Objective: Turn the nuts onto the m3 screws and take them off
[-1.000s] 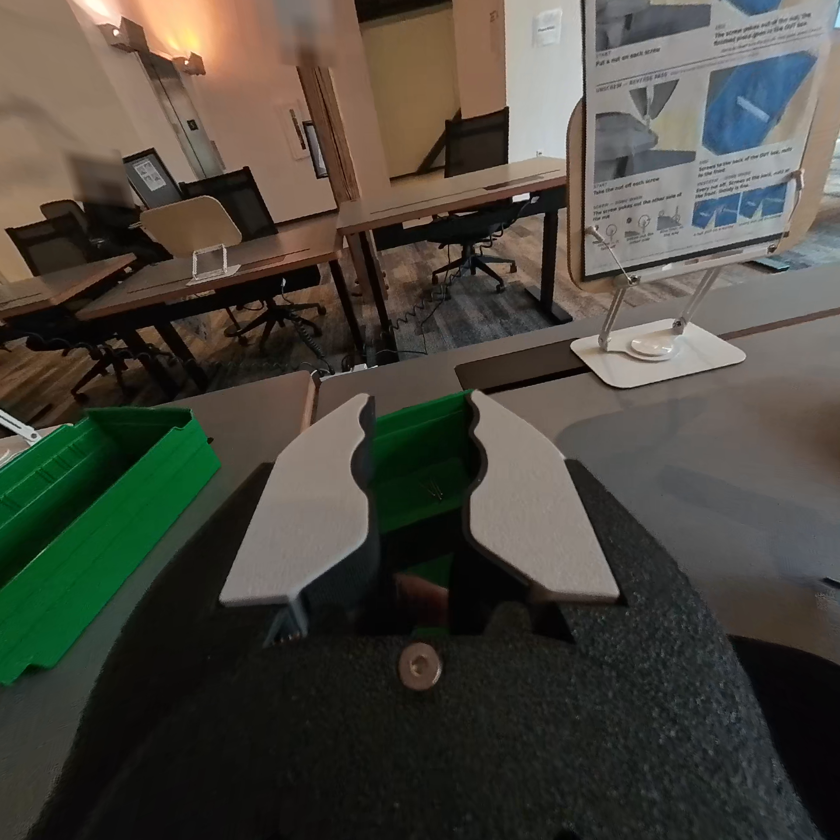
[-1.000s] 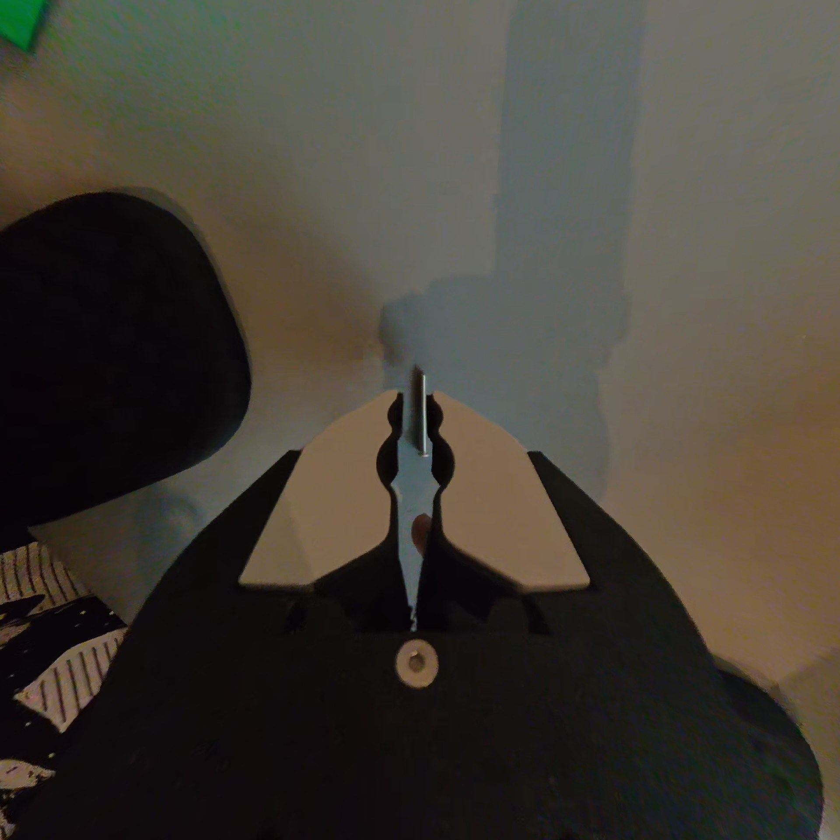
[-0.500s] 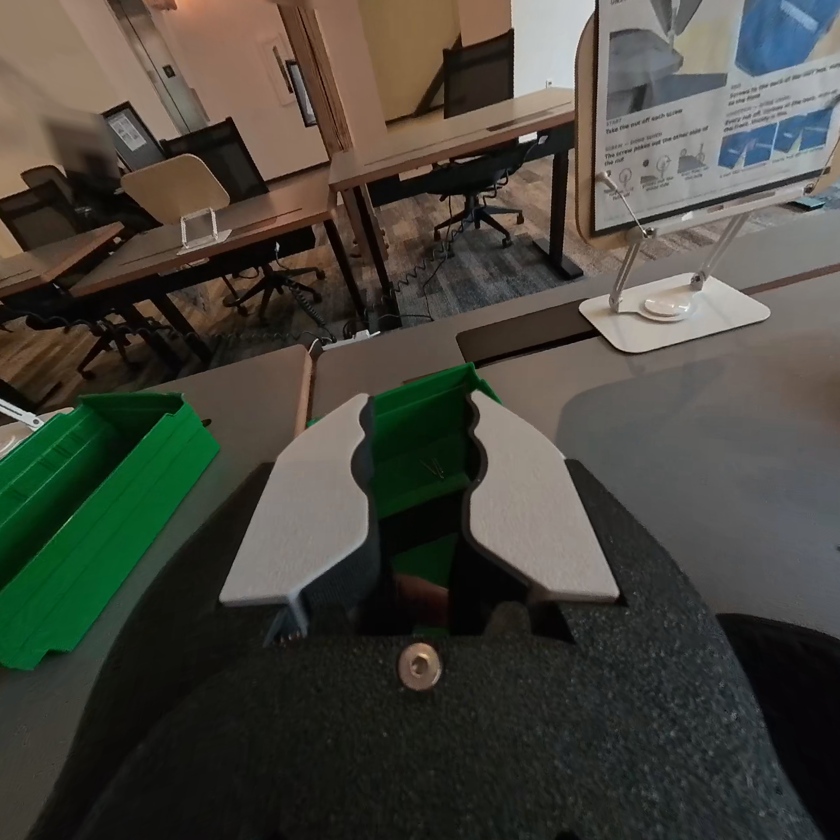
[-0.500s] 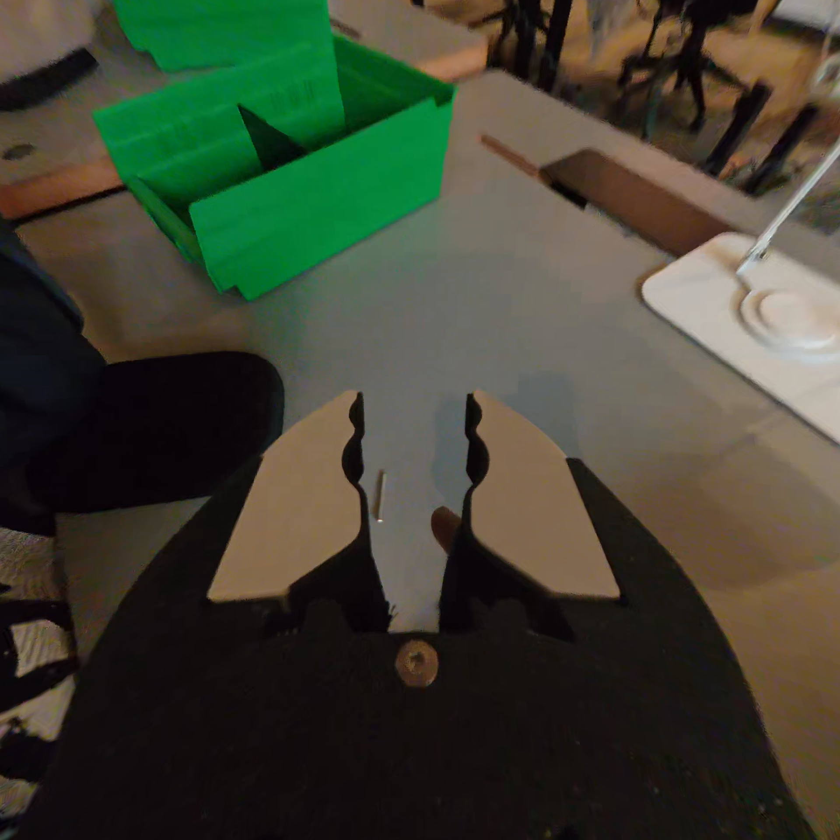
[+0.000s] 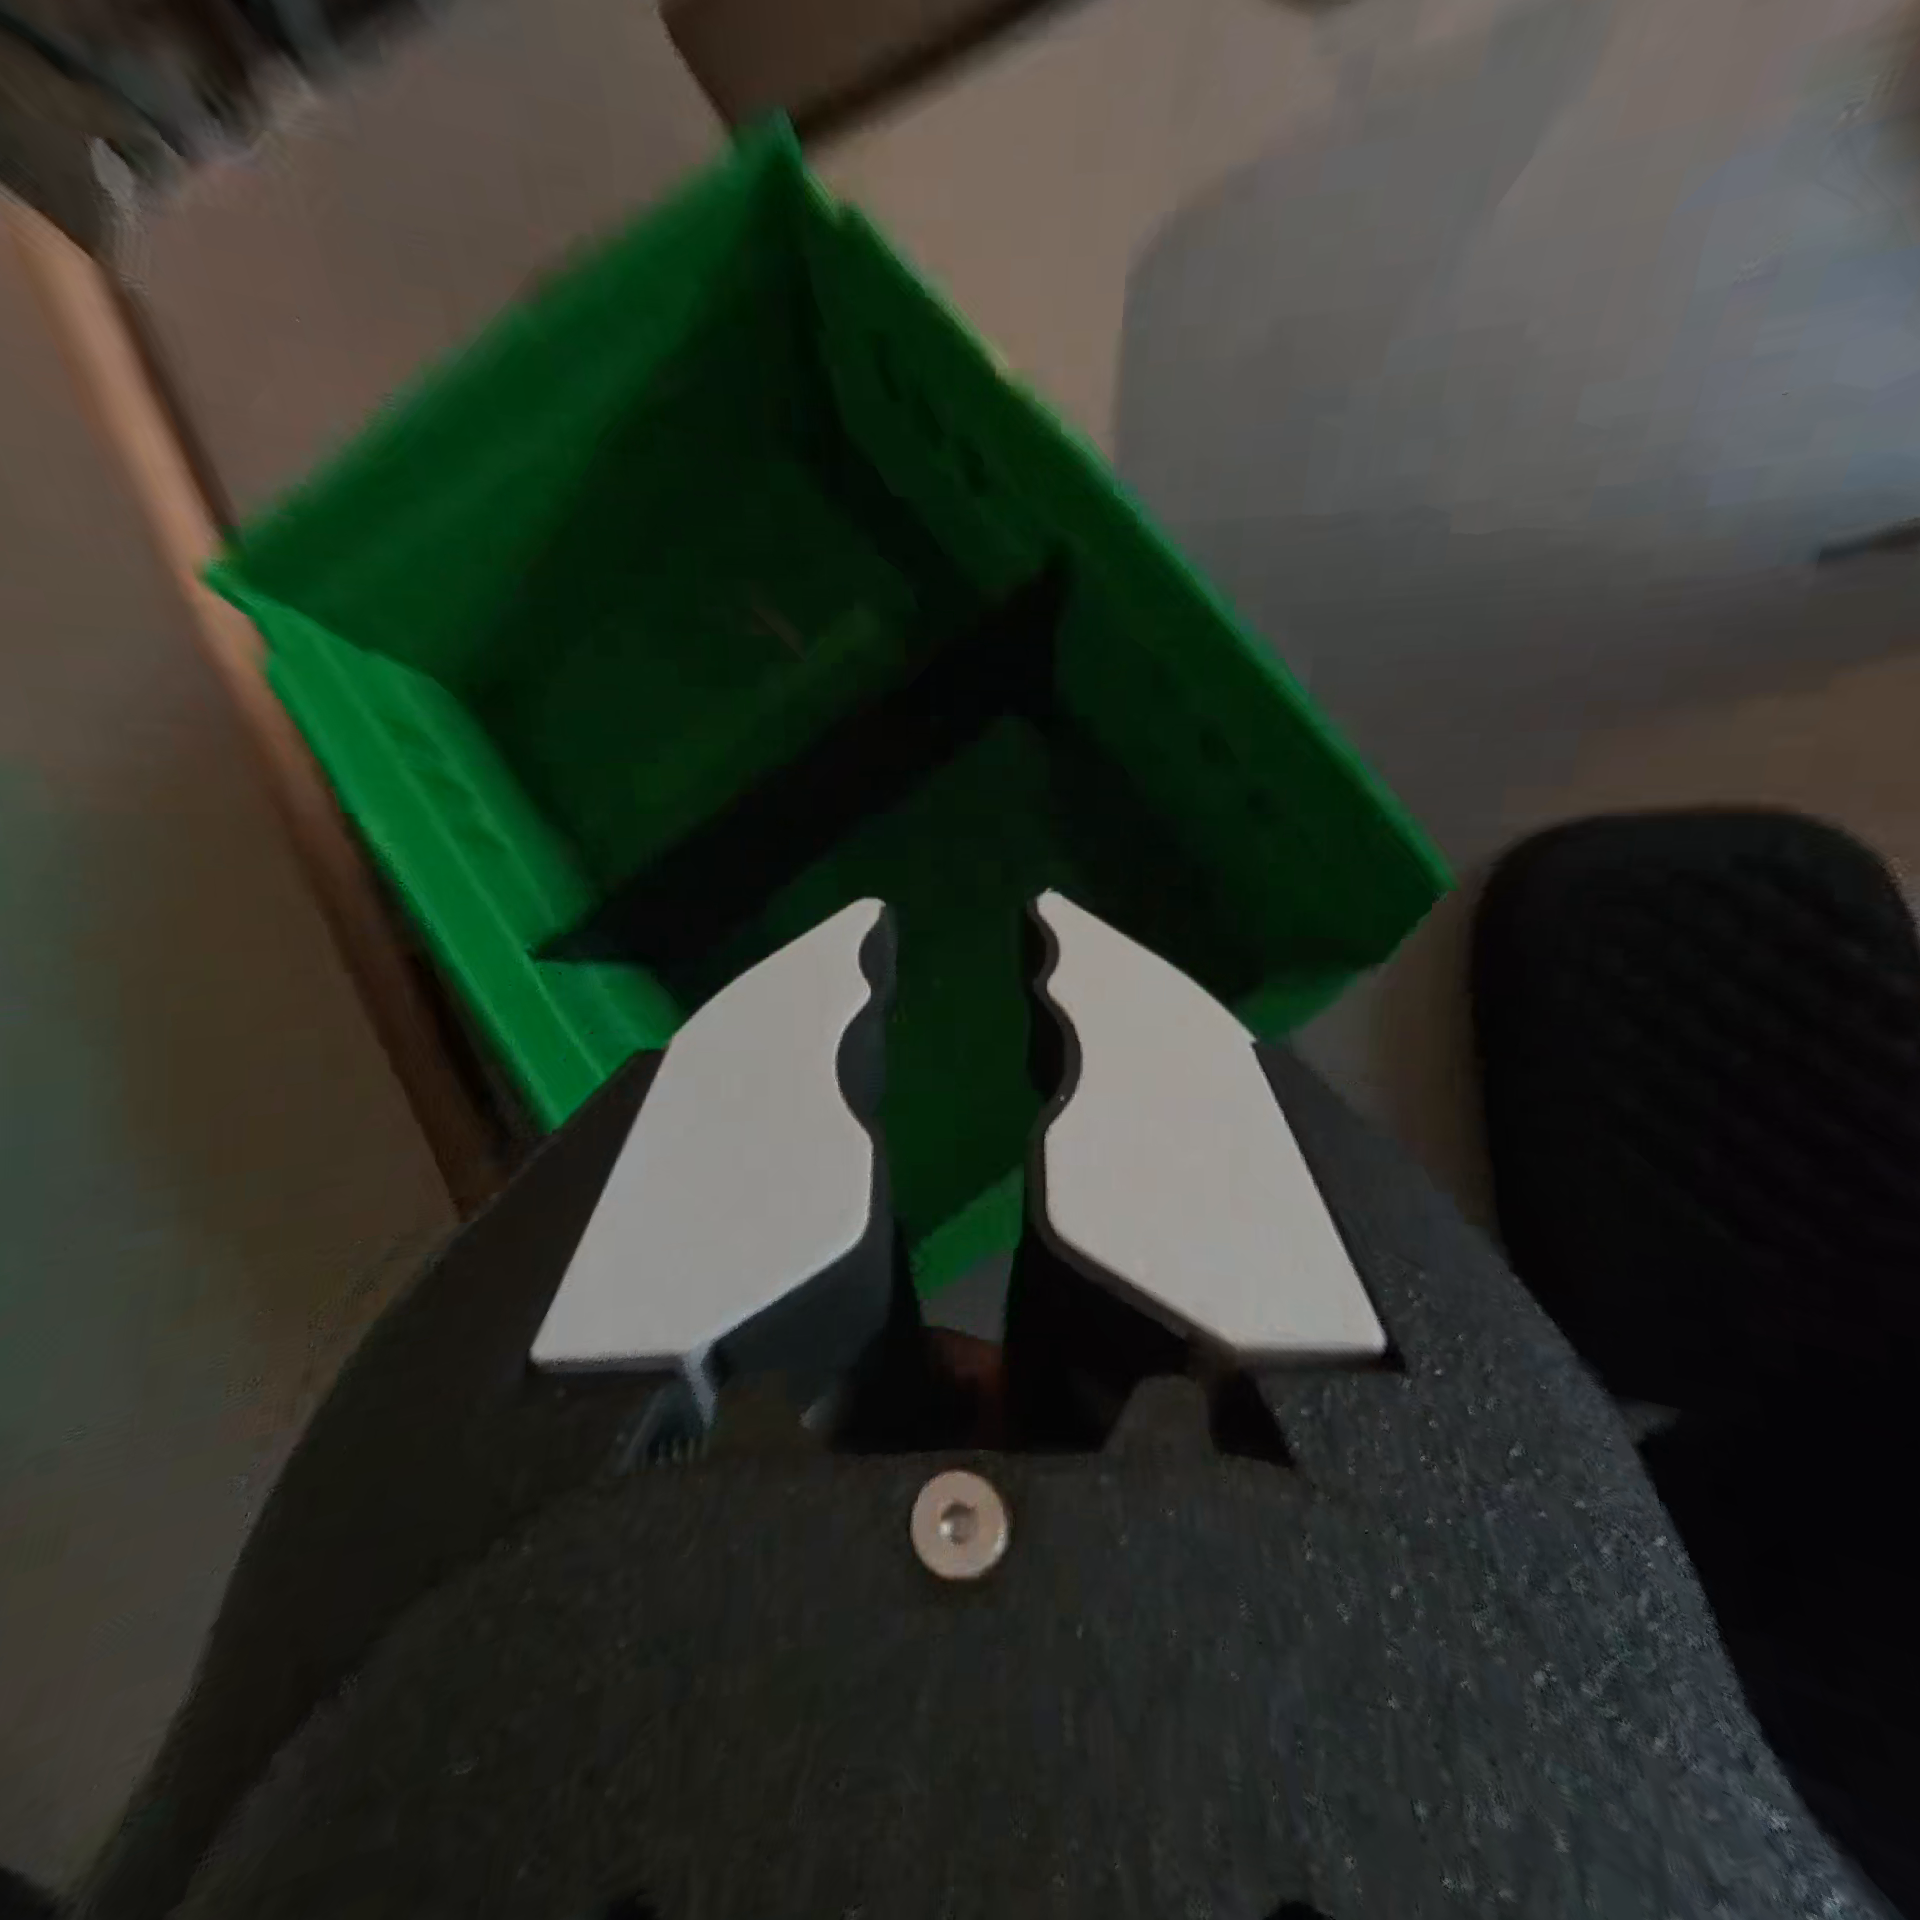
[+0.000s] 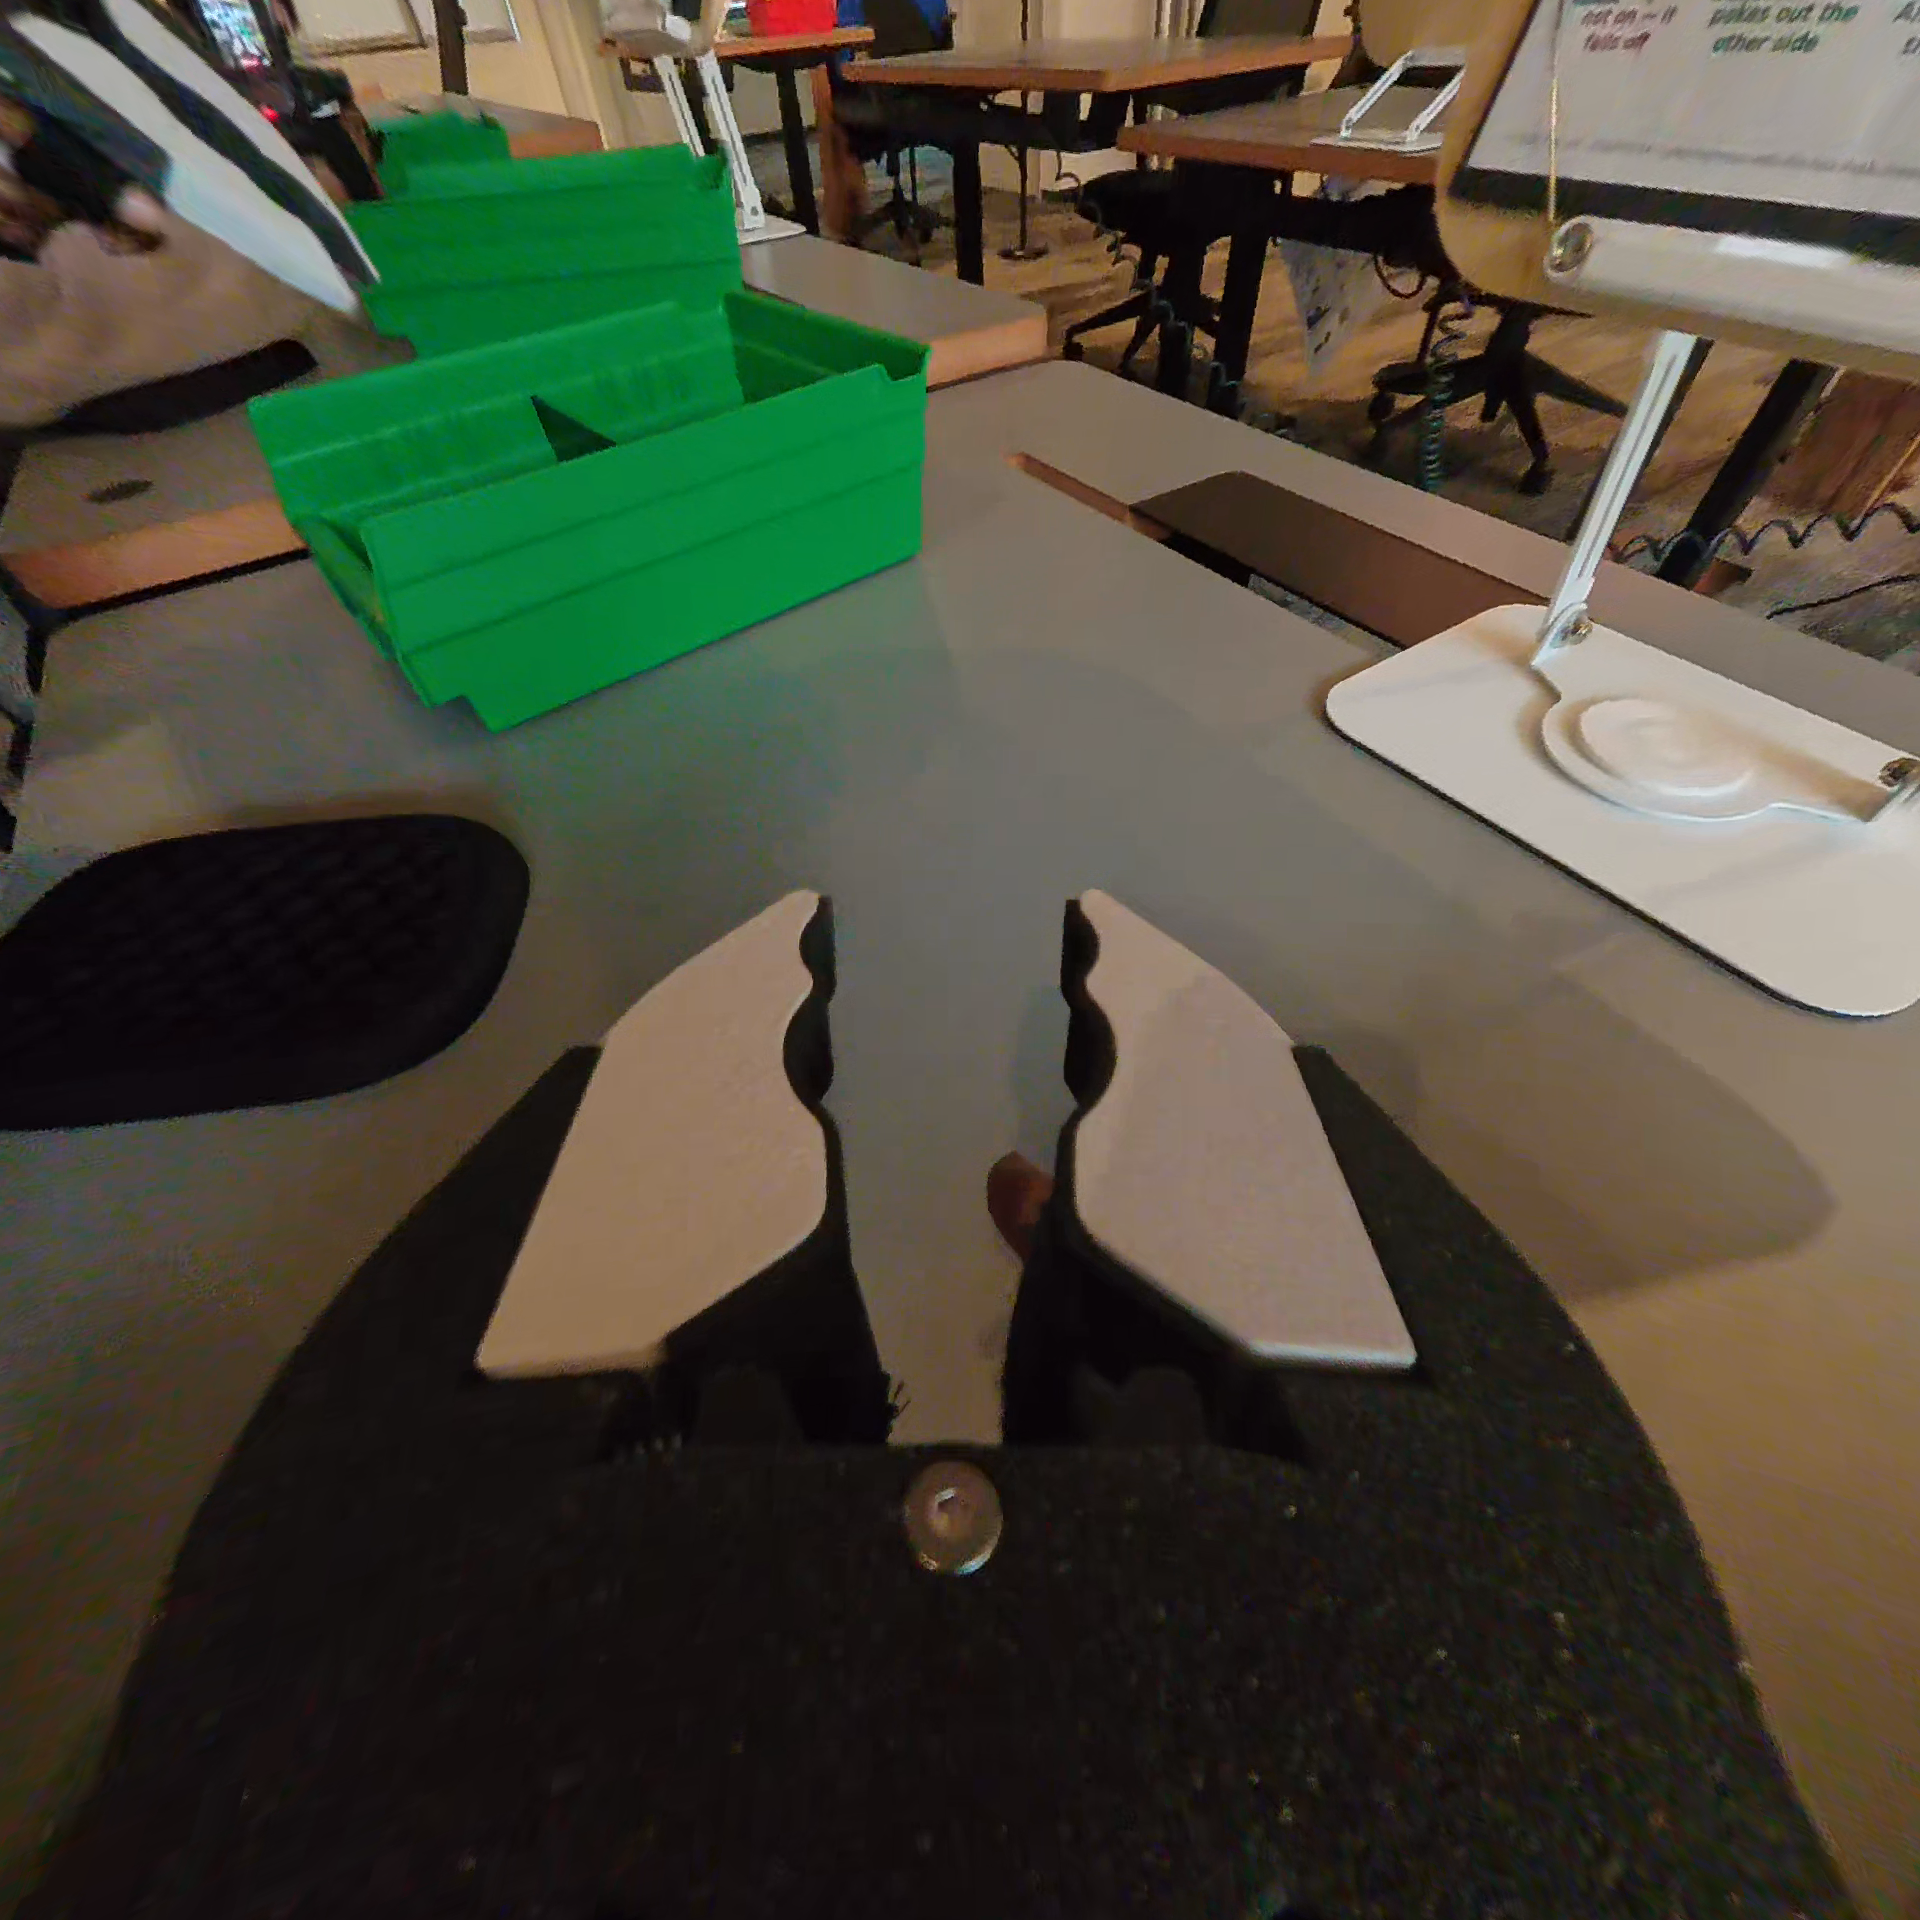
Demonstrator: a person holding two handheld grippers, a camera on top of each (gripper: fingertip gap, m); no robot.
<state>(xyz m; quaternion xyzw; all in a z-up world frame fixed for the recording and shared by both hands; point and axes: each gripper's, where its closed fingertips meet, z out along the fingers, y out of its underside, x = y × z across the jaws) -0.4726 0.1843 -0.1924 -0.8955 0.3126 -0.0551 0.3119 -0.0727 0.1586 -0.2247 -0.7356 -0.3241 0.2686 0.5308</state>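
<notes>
Left wrist view. The frame is motion-blurred. The left gripper (image 5: 958, 914) points steeply down over an open green plastic bin (image 5: 665, 582) with ribbed walls and a dark divider slot across its floor. The bin sits corner-on to the camera on the grey tabletop (image 5: 1507, 364). The two pale grey scalloped fingers (image 5: 758, 1132) stand moderately apart, and only the bin's green floor shows through the gap. Nothing is pinched, and the pads press on nothing. A faint thin mark (image 5: 774, 623) lies on the bin floor in the far compartment; it may be screws, but the blur is too strong to tell. A black textured pad (image 5: 1704, 1091) lies on the table to the right of the bin.

Right wrist view. This frame is sharp. The right gripper (image 6: 948, 914) is held low and near level over the bare grey tabletop (image 6: 1039, 727), aimed across the desk. Its fingers (image 6: 1195, 1122) are spread wide, with only table between them, and grip nothing. The green bin (image 6: 623, 561) stands well ahead to the left, and a second green bin (image 6: 551, 239) stands behind it. The black pad (image 6: 239, 966) lies near the left finger but apart from it. A white flat-based stand (image 6: 1662, 810) holding an instruction board (image 6: 1704, 114) sits at the right. No screw or nut is discernible in this view.
</notes>
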